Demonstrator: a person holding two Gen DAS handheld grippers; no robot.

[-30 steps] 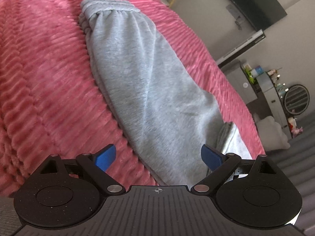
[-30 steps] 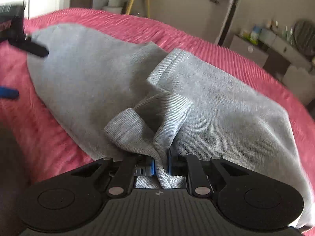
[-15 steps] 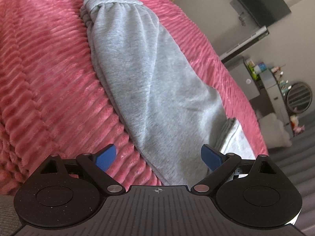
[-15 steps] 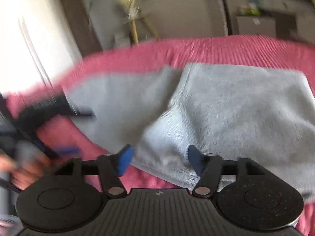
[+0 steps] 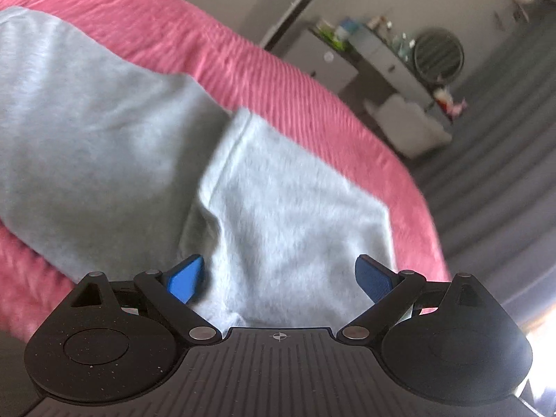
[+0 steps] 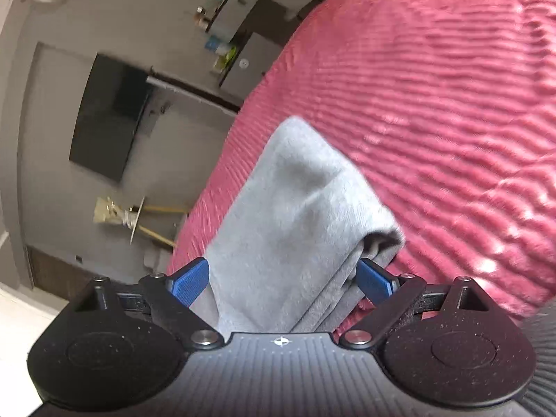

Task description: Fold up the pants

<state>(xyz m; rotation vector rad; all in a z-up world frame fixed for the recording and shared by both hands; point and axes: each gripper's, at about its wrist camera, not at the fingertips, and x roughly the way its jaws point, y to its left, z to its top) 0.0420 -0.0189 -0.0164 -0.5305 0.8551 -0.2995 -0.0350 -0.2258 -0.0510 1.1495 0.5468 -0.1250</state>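
On the pink ribbed bedspread point(image 5: 278, 66) lies one pair of grey pants point(image 5: 104, 132), and two grippers look down at it, one in each wrist view. The left gripper point(image 5: 279, 276) has its two blue pads spread wide with grey cloth lying below and between them, the pads not pressing on it. The right gripper point(image 6: 283, 278) has jaws that are opening, likewise wide, with the folded edge of the pants point(image 6: 295, 208) between them and not pinched.

The pants are light grey, soft and fleecy, folded so that one layer with a stitched hem lies over another; in the right view the stacked layers show along the right edge as a thick fold.

Both views are blurred, so the fabric's weave and seams are hard to read. The near end of the pants is hidden behind each gripper's black body, and in the left view the cloth runs off the left edge. The furniture point(image 5: 378, 59) beyond the bed is too smeared to tell apart.
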